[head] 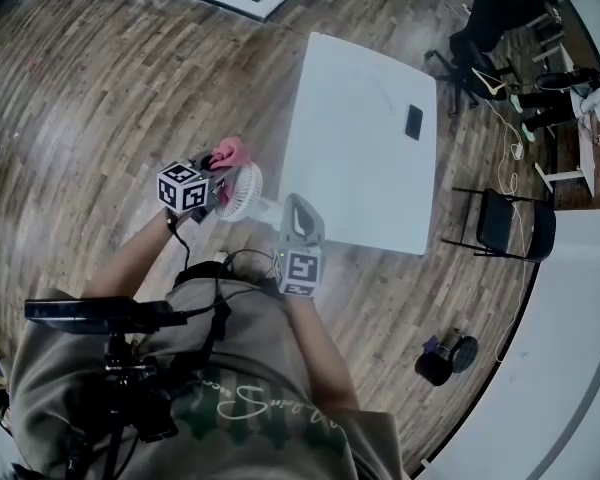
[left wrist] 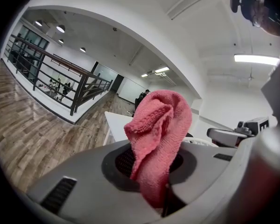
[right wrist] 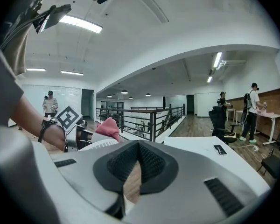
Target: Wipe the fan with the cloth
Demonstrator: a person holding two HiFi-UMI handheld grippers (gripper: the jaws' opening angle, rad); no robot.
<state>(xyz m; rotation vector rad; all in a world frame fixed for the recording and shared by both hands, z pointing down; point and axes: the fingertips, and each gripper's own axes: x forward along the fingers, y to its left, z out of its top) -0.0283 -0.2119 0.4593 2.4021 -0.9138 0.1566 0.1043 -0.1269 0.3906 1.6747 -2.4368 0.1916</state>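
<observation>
**Fan held up for wiping**

Our right gripper (right wrist: 139,164), jaws nearly together, seems to pinch the fan (head: 242,190) by its stem, steadying it in mid-air. Beyond, our left gripper (left wrist: 151,167) clamps the pink cloth (left wrist: 161,125) at its rim, off the tabletop's (head: 360,138) left edge.

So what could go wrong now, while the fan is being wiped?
The fan hangs over the floor, off the table, seemingly held only by the right gripper; pressing could twist it loose. The cloth bunches out of the left gripper, so it may catch in the fan.
</observation>
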